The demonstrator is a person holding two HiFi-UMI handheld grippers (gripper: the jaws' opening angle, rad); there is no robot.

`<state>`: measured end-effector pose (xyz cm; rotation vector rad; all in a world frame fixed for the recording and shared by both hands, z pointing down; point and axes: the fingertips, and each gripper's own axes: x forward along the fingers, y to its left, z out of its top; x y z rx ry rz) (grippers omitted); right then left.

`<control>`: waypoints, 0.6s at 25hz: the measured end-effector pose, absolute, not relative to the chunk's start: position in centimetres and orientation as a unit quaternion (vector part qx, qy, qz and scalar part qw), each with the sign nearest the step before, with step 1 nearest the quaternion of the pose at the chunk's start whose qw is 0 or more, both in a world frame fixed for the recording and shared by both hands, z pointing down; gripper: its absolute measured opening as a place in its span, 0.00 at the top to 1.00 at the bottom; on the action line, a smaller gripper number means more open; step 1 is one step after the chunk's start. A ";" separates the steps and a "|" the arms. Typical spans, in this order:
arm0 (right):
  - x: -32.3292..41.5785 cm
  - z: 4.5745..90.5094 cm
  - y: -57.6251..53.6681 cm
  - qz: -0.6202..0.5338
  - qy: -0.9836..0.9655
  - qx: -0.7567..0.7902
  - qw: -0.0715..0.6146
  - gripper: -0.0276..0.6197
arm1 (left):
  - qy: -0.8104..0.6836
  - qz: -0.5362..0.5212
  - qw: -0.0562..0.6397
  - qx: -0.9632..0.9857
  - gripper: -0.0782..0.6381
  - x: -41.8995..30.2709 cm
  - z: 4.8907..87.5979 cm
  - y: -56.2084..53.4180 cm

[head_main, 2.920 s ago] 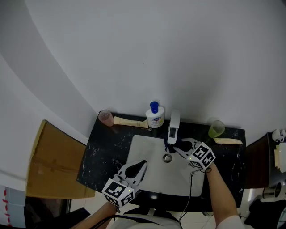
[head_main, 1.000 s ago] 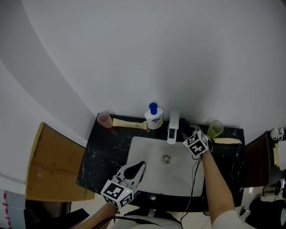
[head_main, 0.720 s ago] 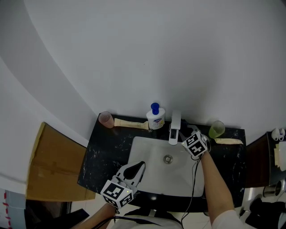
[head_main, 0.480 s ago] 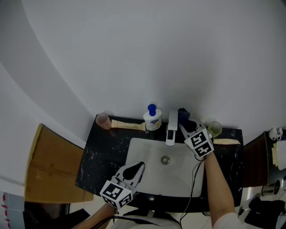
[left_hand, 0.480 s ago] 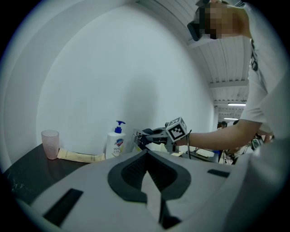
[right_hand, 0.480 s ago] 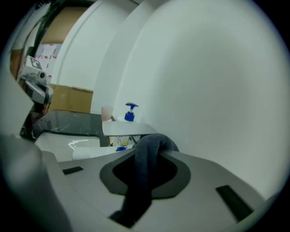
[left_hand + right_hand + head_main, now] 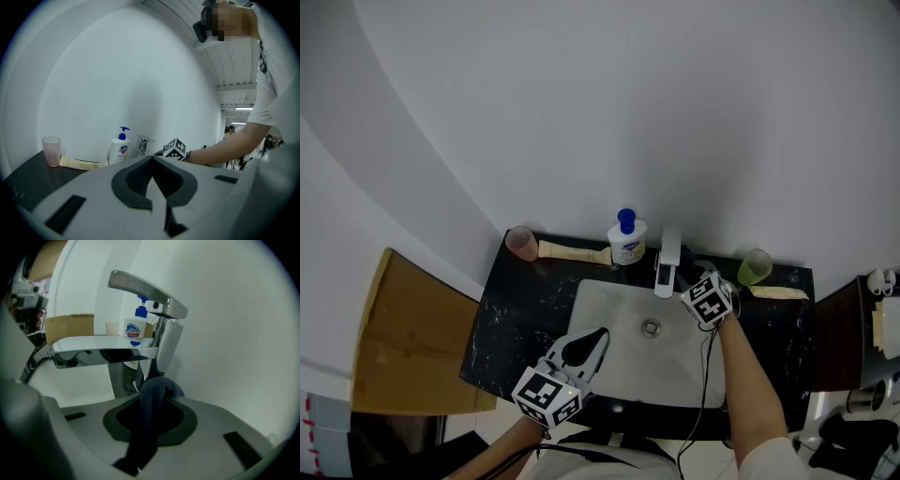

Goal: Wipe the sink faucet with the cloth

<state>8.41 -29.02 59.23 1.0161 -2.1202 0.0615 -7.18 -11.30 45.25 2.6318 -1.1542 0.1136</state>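
Beside faucet (image 7: pixel 165 350): right gripper (image 7: pixel 154 386), jaws clamped on dark cloth (image 7: pixel 148 411).
Over sink (image 7: pixel 619 323) front: left gripper (image 7: pixel 152 158), jaws together, empty.

Cloth (image 7: pixel 145 432) dk navy, plain. Faucet (image 7: pixel 140 287) shiny chrome, mirror-like. Sink (image 7: pixel 605 323) white. Counter (image 7: pixel 520 314) black w/ white marble veins. Soap bottle (image 7: pixel 627 246) white, blue pump, blue/red label. Pink cup (image 7: pixel 523 244) translucent; green cup (image 7: pixel 755 268) yellowish. Tubes (image 7: pixel 572 252) cream. Box (image 7: pixel 403 347) brown cardboard. Wall (image 7: pixel 628 112) pale grey-white. Left gripper (image 7: pixel 151 160) & right gripper (image 7: pixel 157 397) grey bodies, black pads; cubes (image 7: pixel 547 398) b/w square markers.
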 end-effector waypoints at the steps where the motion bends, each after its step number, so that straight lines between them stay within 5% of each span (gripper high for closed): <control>1: 8.1 59.1 -29.1 0.022 -0.834 0.396 0.383 0.86 | -0.398 0.040 0.132 0.907 0.89 -7.3 45.2 -11.3; 10: 9.0 48.0 -30.7 -0.050 -0.860 0.443 0.249 0.86 | -0.396 0.039 0.129 0.908 0.89 -7.4 44.8 -11.5; 15: 10.2 50.6 -30.8 -0.035 -0.838 0.455 0.300 0.86 | -0.397 0.038 0.125 0.909 0.89 -7.3 44.7 -11.2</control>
